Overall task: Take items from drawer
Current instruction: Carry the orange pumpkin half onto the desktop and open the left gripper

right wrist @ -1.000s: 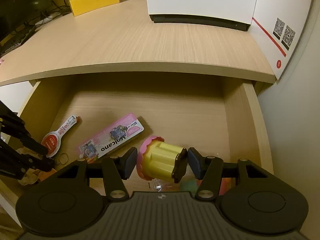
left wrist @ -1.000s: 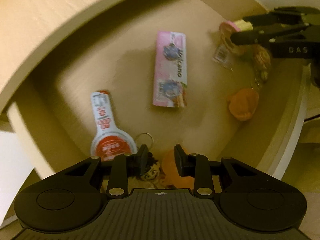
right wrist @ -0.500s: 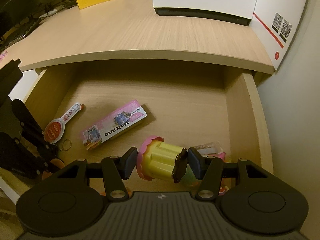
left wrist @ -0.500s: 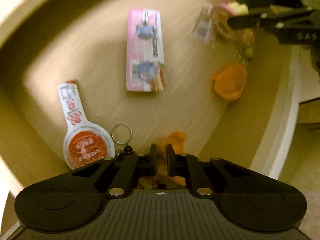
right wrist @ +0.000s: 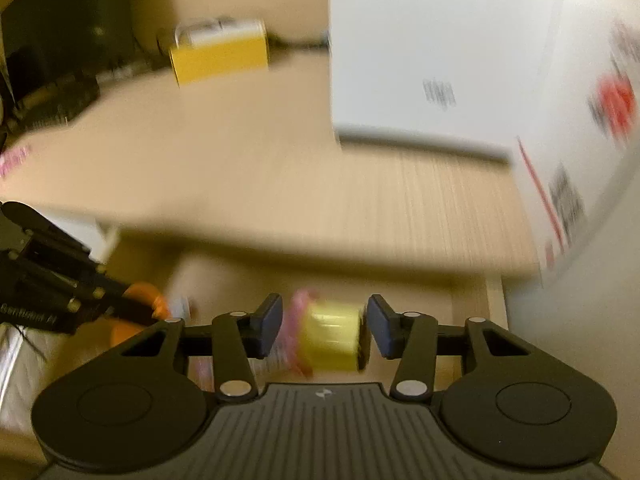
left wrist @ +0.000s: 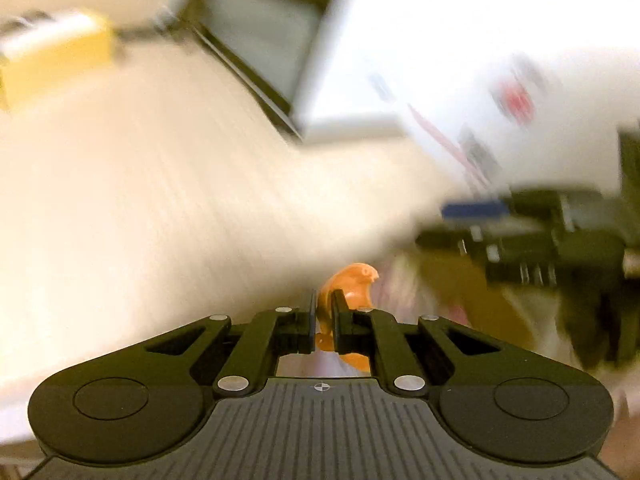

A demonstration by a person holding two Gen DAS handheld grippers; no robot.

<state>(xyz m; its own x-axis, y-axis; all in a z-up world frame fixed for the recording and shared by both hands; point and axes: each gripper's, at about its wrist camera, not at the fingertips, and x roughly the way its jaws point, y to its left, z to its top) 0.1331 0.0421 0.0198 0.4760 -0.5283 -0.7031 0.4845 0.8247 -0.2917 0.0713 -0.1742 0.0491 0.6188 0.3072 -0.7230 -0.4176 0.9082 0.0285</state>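
Blurred wooden desktop (left wrist: 168, 184) fills both views, with a yellow box (right wrist: 220, 56) far ahead and a white box (right wrist: 432, 52) to its right. Left gripper (left wrist: 323, 312) has its fingers nearly together, pinching an orange toy (left wrist: 352, 280) that sticks out ahead between them. Right gripper (right wrist: 322, 322) is clamped on a yellow and pink cupcake toy (right wrist: 330, 336), held crosswise between the pads above the drawer (right wrist: 494, 300)
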